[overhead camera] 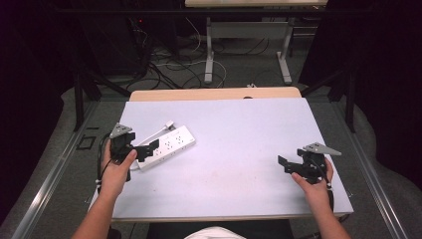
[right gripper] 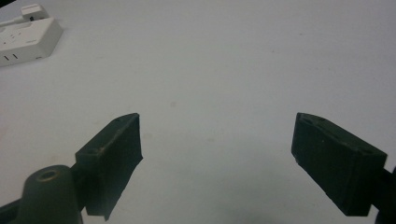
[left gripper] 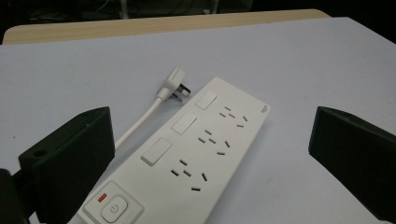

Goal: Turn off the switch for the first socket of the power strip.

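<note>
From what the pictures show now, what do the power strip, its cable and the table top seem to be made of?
Power strip: probably hard white plastic, smooth with a slight sheen, moulded sockets and switches. Cable: likely white rubber or PVC sheath, since it bends softly, ending in a moulded plug. Table top: pale matt sheet, maybe laminate; a wood-coloured edge shows behind.

Pale blue-grey table, tan wooden edge beyond, cables on floor, desk legs

power strip: white plastic, smooth, slight sheen | cord and plug: white plastic, smooth | left tongs: black plastic, matt | right tongs: black plastic, matt | bench: pale matt top, wood-look edge
</note>
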`<state>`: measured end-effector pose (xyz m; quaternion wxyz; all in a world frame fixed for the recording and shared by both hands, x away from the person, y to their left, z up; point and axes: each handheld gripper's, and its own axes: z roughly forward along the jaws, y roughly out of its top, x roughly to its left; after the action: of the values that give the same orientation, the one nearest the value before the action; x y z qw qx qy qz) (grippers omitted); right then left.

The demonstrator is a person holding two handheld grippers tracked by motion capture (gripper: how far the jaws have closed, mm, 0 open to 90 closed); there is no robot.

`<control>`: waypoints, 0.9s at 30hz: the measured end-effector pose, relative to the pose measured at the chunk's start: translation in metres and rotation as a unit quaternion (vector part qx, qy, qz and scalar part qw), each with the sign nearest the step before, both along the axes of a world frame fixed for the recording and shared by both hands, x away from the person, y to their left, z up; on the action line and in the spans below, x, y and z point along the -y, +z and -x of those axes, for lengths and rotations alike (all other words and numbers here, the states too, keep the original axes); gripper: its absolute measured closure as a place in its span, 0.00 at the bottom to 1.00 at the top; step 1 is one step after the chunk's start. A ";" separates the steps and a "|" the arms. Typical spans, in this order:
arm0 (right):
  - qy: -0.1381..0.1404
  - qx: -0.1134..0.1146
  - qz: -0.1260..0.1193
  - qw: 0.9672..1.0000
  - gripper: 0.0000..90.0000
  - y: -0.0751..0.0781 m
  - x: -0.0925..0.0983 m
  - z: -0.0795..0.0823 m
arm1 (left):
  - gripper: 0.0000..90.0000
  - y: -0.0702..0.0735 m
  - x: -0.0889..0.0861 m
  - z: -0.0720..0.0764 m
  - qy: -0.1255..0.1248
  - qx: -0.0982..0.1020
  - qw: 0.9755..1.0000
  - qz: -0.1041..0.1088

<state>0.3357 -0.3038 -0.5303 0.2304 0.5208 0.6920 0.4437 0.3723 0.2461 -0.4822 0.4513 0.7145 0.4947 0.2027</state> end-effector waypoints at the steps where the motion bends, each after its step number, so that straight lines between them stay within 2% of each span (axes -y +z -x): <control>1: 0.000 0.000 0.001 1.000 0.17 0.000 0.000 0.000 | 0.00 -0.001 0.000 0.001 0.000 0.003 1.000 -0.001; 5: -0.002 0.003 0.002 1.000 0.17 0.001 0.000 0.002 | 0.00 -0.004 -0.002 0.006 0.001 0.009 1.000 -0.005; 9: -0.002 0.005 0.003 1.000 0.17 0.001 0.001 0.003 | 0.00 -0.008 -0.006 0.011 0.004 0.012 1.000 0.001; 15: 0.000 0.009 0.006 1.000 0.17 0.002 0.001 0.003 | 0.01 -0.021 -0.014 0.019 0.012 0.008 1.000 0.008; 27: -0.001 0.010 0.006 1.000 0.17 0.002 0.001 0.003 | 0.01 -0.037 -0.029 0.024 0.032 0.004 0.999 0.019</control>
<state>0.3324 -0.3049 -0.5284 0.2409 0.5154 0.6918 0.4446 0.3485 0.2751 -0.5187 0.4601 0.6887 0.5194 0.2104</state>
